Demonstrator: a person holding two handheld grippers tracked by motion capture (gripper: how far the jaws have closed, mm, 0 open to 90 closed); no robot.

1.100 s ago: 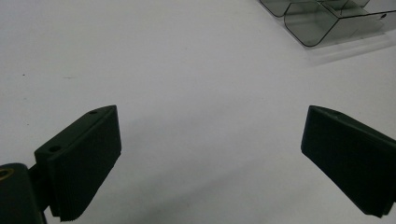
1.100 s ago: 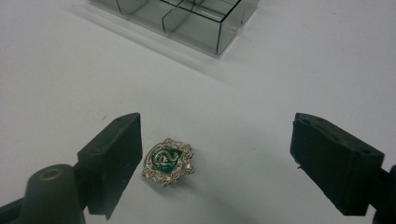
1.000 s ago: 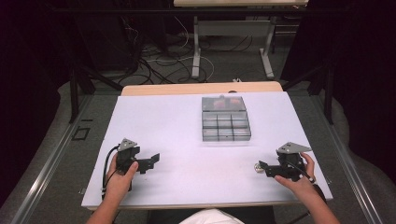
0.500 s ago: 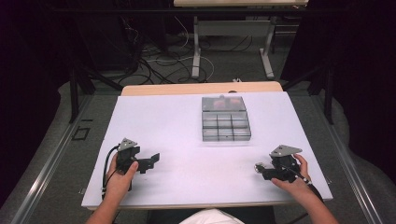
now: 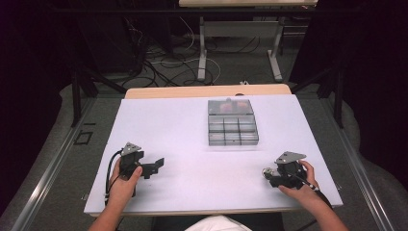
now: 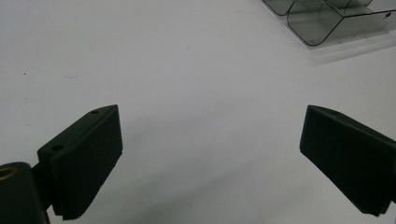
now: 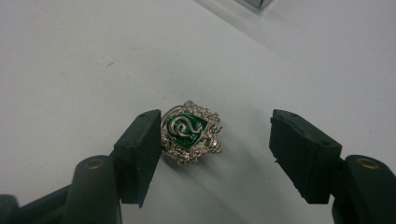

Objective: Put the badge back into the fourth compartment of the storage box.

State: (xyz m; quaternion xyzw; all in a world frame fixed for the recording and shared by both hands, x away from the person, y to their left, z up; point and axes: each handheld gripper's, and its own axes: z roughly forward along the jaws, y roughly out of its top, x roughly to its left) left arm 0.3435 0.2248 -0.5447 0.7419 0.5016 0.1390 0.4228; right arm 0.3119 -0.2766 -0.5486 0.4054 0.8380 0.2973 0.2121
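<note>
My right gripper (image 7: 212, 154) stood open around a small silver filigree badge with a green enamel snake (image 7: 189, 132), touching one jaw | risk: off-centre closing could flick it away | left gripper (image 6: 210, 158) open, empty | clear compartmented plastic box (image 5: 232, 122) farther off.

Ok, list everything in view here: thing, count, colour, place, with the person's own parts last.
table: one, white top, centre.
compartment box: one, clear grey plastic, far middle of the table; orange-red pieces in its far compartment.
snake-crest badge: one, silver and green, flat on the table between the right gripper's open jaws, against one jaw.
left gripper: one, black, near left, open over bare table.
right gripper: one, black, near right, open.
hands: two, holding the grippers.
</note>
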